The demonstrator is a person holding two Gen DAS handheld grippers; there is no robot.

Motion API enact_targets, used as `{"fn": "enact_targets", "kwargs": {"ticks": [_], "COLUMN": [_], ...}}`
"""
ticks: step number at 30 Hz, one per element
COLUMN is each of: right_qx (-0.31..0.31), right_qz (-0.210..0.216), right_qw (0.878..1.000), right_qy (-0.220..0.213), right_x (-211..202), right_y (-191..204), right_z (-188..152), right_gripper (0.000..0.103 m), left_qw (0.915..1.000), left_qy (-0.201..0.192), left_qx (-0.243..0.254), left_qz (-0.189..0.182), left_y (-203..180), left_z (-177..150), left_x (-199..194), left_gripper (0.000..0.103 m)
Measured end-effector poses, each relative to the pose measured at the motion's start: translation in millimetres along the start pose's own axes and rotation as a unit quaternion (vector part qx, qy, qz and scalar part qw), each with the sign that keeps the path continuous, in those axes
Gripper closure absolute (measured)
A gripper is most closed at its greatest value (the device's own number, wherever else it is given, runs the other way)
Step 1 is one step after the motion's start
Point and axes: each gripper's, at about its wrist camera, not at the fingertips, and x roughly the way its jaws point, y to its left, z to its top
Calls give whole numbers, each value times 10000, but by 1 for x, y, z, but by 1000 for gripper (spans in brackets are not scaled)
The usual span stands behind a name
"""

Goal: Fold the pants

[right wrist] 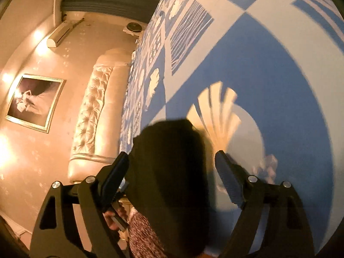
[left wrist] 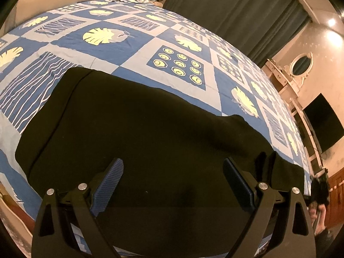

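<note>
Both tongs (left wrist: 173,185) gape — over black pants (left wrist: 133,124).

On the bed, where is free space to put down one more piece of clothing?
The bedspread lies bare beyond the black pants, up to the headboard and curtain. The near edge is crowded: the pants cover it.

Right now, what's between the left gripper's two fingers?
Only the black pants, lying flat on the bedspread; the left gripper stands open above them, in the left wrist view.
</note>
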Motion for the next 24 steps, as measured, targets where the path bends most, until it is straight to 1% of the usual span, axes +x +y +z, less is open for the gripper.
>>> {"fn": "enact_targets", "kwargs": {"ticks": [3,8,10,12,13,14,15,17,20,24], "right_qx": [43,-293,-386,-392,-362,-314,-279,-248,-318,-296], "right_qz": [150,10,-99,-309,-436,-492,-484,-497,-656,-704], "right_qw": [9998,9987,9979,9972,9968,9965,9966,9966,9955,9952], "right_qy": [87,425,509,548,572,594,601,604,598,618], "right_x": [16,37,41,48,48,47,45,45,45,45], "right_y": [1,11,14,17,13,9,3,-1,-1,-4], "right_z": [12,24,25,23,24,24,22,23,21,20], "right_gripper": [21,21,27,51,56,64,69,72,75,76], "left_qw": [10000,9999,9998,9998,9998,9998,9998,9997,9997,9997], "left_qy": [3,8,15,19,20,22,23,27,27,31], "left_qx": [42,118,146,151,154,160,165,169,172,176], "left_qz": [34,95,119,130,134,140,142,145,150,153], "left_y": [-1,-2,-3,-3,-3,-3,-3,-3,-3,-3], "left_z": [0,-1,-1,-1,-1,-1,-1,-1,-2,-2], "left_x": [0,2,3,3,3,4,4,4,4,4], "left_gripper": [10,10,10,10,10,10,10,10,10,10]}}
